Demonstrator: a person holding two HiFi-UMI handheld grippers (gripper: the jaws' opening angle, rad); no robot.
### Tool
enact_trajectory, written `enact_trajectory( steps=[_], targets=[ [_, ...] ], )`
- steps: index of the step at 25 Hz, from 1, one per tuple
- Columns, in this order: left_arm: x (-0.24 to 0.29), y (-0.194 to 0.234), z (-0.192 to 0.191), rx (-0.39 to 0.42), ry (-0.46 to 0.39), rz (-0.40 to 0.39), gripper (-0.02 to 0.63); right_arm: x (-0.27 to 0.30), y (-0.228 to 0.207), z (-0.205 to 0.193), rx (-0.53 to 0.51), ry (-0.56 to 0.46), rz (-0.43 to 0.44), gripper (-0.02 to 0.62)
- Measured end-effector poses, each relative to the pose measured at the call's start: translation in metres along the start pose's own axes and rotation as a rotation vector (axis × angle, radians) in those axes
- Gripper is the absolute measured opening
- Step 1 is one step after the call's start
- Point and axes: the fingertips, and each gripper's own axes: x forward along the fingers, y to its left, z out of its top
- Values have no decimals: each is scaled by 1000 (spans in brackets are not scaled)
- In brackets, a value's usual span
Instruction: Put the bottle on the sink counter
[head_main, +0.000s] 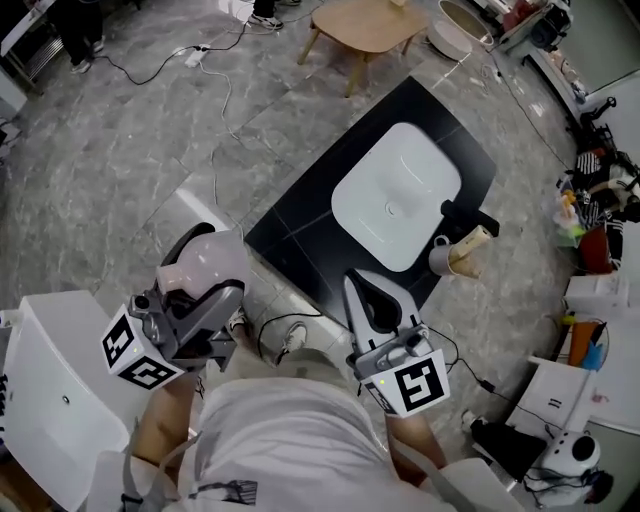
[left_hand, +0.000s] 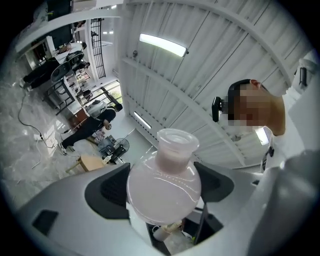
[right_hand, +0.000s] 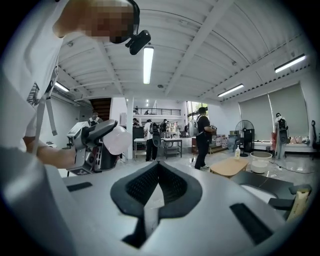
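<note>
A round, pale pink bottle (head_main: 205, 262) with a short wide neck sits between the jaws of my left gripper (head_main: 200, 285), which is shut on its belly. In the left gripper view the bottle (left_hand: 165, 175) fills the gap between both dark pads, neck pointing away and upward. The black sink counter (head_main: 300, 230) with its white basin (head_main: 395, 195) lies ahead and to the right of the bottle. My right gripper (head_main: 358, 285) hovers over the counter's near edge, its jaws shut on nothing. In the right gripper view its jaws (right_hand: 157, 170) meet at the tip, and the bottle (right_hand: 119, 139) shows at the left.
A black faucet (head_main: 470, 215) and a white cup (head_main: 442, 256) holding a tan object stand beside the basin. A white cabinet (head_main: 50, 390) is at my left. A wooden table (head_main: 365, 25) stands beyond the counter. Cables (head_main: 215, 90) cross the floor, and clutter (head_main: 590, 210) lines the right side.
</note>
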Motion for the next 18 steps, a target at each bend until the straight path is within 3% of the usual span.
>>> enact_trajectory(
  steps=[18],
  targets=[
    [31, 131, -127, -11, 192, 97, 399, 43, -46, -99, 74, 125, -47, 11]
  ],
)
